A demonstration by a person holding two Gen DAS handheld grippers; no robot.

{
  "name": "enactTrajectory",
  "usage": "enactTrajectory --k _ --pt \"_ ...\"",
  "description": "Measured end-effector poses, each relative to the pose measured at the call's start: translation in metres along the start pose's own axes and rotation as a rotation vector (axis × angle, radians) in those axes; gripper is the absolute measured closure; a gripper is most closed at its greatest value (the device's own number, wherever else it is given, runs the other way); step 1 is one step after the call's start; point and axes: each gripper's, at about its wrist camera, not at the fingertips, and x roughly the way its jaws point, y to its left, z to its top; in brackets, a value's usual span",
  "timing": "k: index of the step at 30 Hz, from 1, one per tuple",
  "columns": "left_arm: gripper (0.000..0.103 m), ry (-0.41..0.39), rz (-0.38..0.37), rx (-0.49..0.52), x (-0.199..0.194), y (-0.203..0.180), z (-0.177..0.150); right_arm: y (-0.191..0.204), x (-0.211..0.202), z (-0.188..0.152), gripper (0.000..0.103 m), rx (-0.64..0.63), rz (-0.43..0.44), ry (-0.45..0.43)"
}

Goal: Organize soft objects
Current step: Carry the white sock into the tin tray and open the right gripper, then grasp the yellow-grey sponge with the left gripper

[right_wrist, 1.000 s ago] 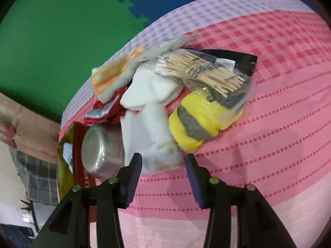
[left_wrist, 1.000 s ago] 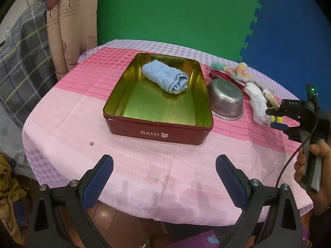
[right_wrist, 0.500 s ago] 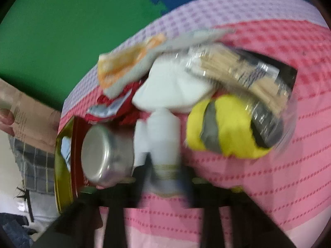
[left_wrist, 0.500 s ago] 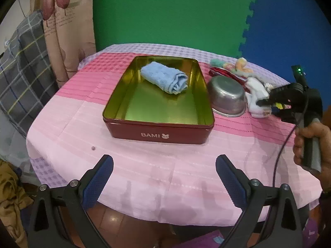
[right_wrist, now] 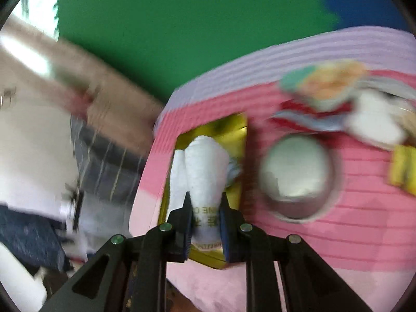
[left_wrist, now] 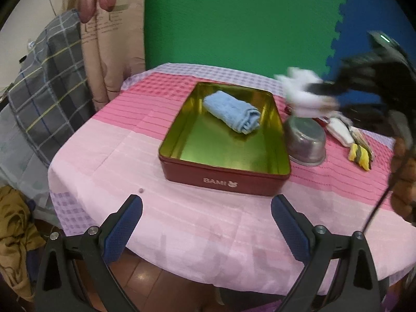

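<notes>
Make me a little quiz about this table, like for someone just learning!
1. True or false: the right tool is shut on the white socks.
2. What lies inside the red tin? A) a blue towel B) a spoon C) a banana
3. Fill in: the left tool is ____ and holds nothing.

Key:
1. True. Its pads pinch the socks by their printed band, up off the cloth, above the tin.
2. A. The rolled blue towel lies at the tin's far end.
3. Open. It hangs at the near table edge. The steel bowl sits upside down right of the tin.
</notes>
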Motion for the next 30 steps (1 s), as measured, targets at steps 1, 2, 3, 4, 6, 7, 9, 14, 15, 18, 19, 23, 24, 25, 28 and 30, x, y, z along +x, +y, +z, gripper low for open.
enactTrajectory --k 1,2,3,4,6,7,9,14,15,18,19,23,24,25,28,30 --pt "0.005 -0.005 0.008 -0.004 -0.001 0.001 0.000 0.011 0.013 0.000 0.086 -0.040 -0.006 0.025" --pt "0.005 -0.007 0.019 -0.005 -0.001 0.003 0.000 0.024 0.032 0.000 0.086 -0.090 -0.029 0.050" --pt "0.005 -0.004 0.025 -0.005 0.001 0.004 0.001 0.032 0.049 0.000 0.086 -0.111 -0.050 0.073" --pt "0.005 0.002 0.031 -0.007 0.002 0.006 0.001 0.035 0.065 -0.001 0.086 -0.111 -0.046 0.104" --pt "0.005 0.013 0.038 -0.016 0.005 0.009 0.001 0.041 0.088 -0.001 0.086 -0.134 -0.069 0.144" --pt "0.005 0.020 0.046 -0.022 0.006 0.011 0.001 0.045 0.100 0.000 0.086 -0.151 -0.088 0.154" --pt "0.005 0.028 0.063 -0.033 0.008 0.016 0.002 0.049 0.122 0.001 0.086 -0.172 -0.106 0.175" --pt "0.005 0.039 0.073 -0.072 0.012 0.028 0.004 0.050 0.148 -0.006 0.082 -0.226 -0.154 0.177" --pt "0.005 0.045 0.074 -0.078 0.014 0.030 0.004 0.053 0.153 -0.007 0.081 -0.250 -0.185 0.169" --pt "0.005 0.058 0.072 -0.087 0.017 0.033 0.004 0.055 0.158 -0.006 0.077 -0.265 -0.191 0.176" --pt "0.005 0.060 0.073 -0.088 0.018 0.033 0.004 0.056 0.157 -0.006 0.073 -0.272 -0.203 0.164" --pt "0.005 0.063 0.074 -0.090 0.018 0.033 0.005 0.047 0.117 -0.006 0.069 -0.266 -0.175 0.051" --pt "0.005 0.064 0.075 -0.088 0.019 0.032 0.005 0.042 0.103 -0.004 0.069 -0.251 -0.161 0.011" --pt "0.005 0.063 0.078 -0.085 0.019 0.031 0.004 0.038 0.093 -0.004 0.069 -0.240 -0.148 -0.011" --pt "0.005 0.058 0.076 -0.068 0.017 0.027 0.003 0.017 0.048 -0.013 0.069 -0.206 -0.113 -0.110" --pt "0.005 0.043 0.078 -0.043 0.015 0.021 0.001 -0.008 0.013 -0.028 0.068 -0.197 -0.151 -0.174"
